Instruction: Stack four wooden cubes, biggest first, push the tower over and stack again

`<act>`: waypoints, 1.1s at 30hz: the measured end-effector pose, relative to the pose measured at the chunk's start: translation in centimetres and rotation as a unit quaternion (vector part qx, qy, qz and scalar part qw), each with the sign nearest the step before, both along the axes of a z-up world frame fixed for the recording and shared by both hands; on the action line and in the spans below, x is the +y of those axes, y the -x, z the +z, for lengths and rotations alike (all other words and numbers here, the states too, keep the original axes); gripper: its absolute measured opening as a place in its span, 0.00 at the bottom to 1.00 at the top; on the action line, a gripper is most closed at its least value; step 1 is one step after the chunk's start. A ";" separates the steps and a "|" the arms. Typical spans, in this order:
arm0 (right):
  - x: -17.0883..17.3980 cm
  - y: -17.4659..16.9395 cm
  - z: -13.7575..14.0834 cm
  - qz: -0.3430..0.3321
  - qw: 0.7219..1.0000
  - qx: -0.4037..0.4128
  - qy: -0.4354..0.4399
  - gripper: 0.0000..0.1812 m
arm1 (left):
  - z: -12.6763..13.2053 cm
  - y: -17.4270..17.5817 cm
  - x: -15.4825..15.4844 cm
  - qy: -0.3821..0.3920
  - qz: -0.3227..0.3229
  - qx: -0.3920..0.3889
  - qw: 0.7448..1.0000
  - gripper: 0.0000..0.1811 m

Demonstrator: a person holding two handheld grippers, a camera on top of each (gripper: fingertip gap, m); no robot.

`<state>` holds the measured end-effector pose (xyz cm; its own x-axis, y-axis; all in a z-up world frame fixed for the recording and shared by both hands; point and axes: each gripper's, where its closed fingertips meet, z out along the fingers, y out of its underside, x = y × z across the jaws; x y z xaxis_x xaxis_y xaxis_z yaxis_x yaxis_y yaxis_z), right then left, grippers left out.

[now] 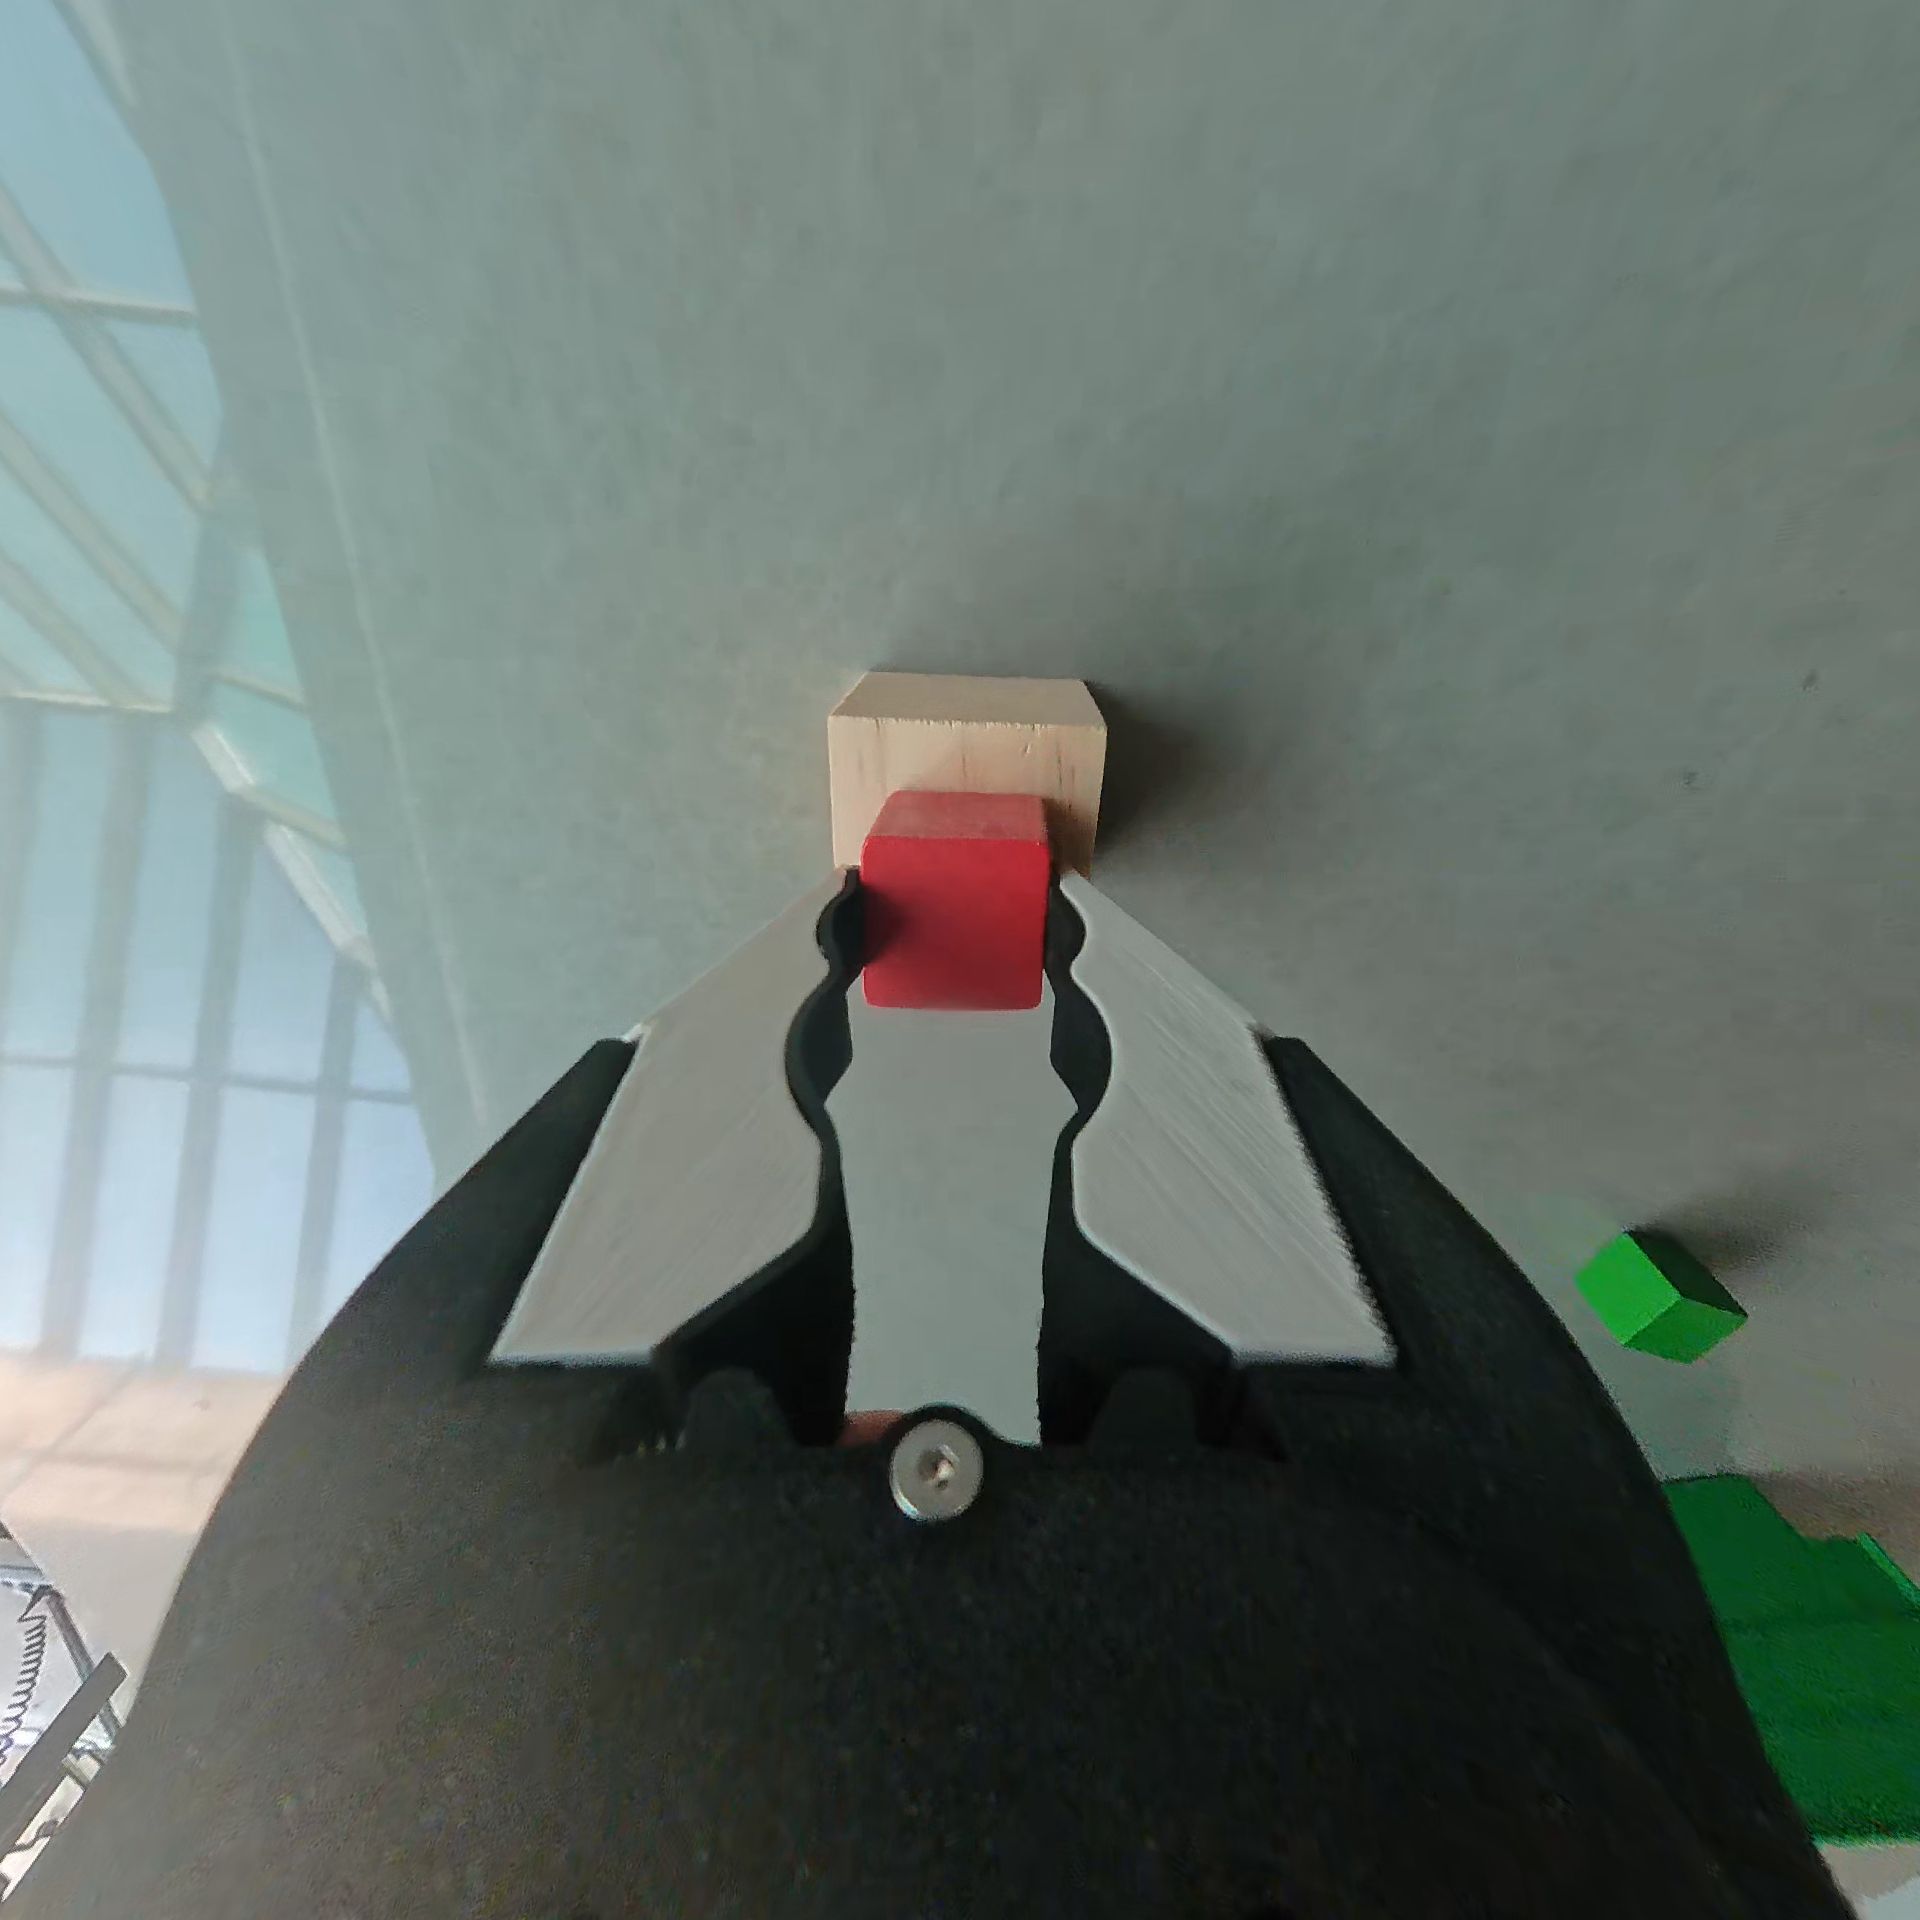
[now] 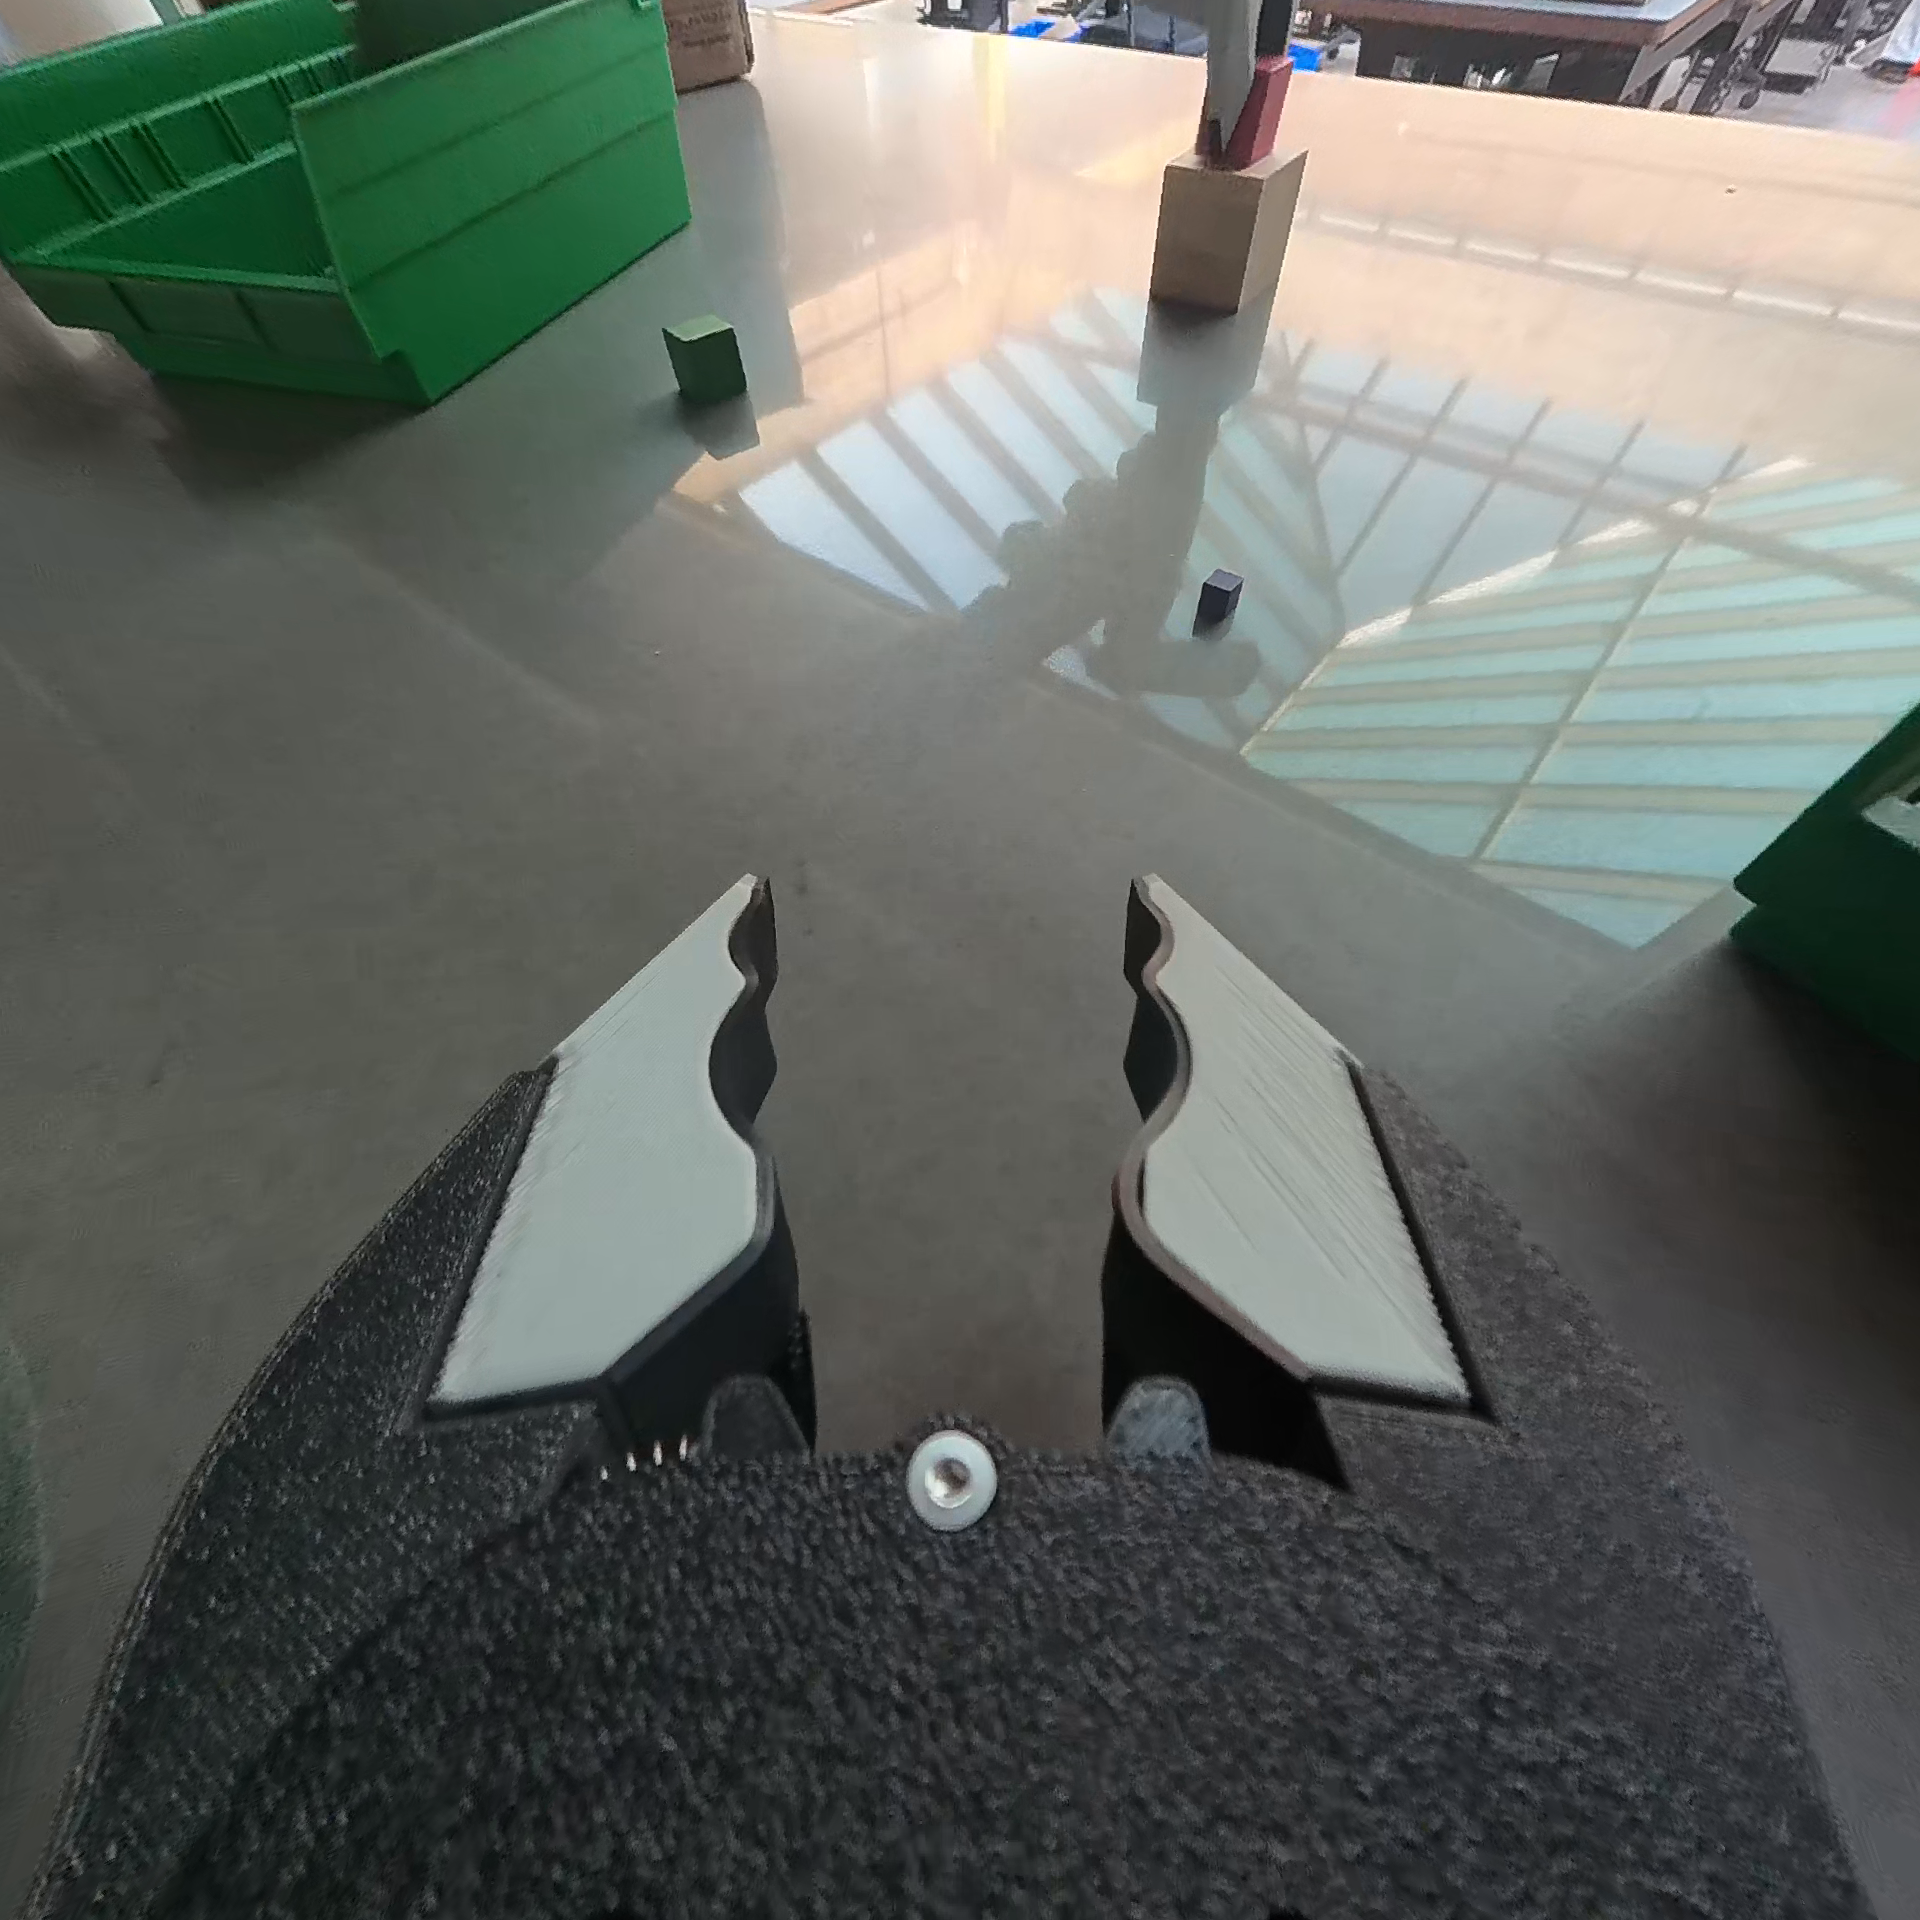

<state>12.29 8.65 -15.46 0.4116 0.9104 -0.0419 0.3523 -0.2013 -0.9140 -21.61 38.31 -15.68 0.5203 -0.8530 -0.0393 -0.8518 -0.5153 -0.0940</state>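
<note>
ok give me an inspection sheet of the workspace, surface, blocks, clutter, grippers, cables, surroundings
surface: glossy grey table, mirroring window frames.
job's things: red block held at the top of a plain wooden block; whether the two touch is unclear. A green block and a small dark block stand apart on the table.
clutter: big green bin at far left, part of another green bin at right edge, brown box behind.
grippers: left gripper shut on the red block; right gripper open, holding nothing, over bare table.
cables: nothing seen.
surroundings: dark benches and equipment beyond the table's far edge.
</note>
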 end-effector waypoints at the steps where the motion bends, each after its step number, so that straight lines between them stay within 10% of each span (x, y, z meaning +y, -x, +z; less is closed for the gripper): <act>1: 0.0 0.0 0.0 0.000 1.000 0.000 0.001 0.37 | 0.0 0.0 0.1 -0.003 0.000 -0.004 1.000 0.18; 33: 0.4 0.3 -0.1 0.006 1.000 -0.002 -0.003 0.37 | 3.0 0.5 -0.8 -0.031 -0.008 -0.019 0.999 0.26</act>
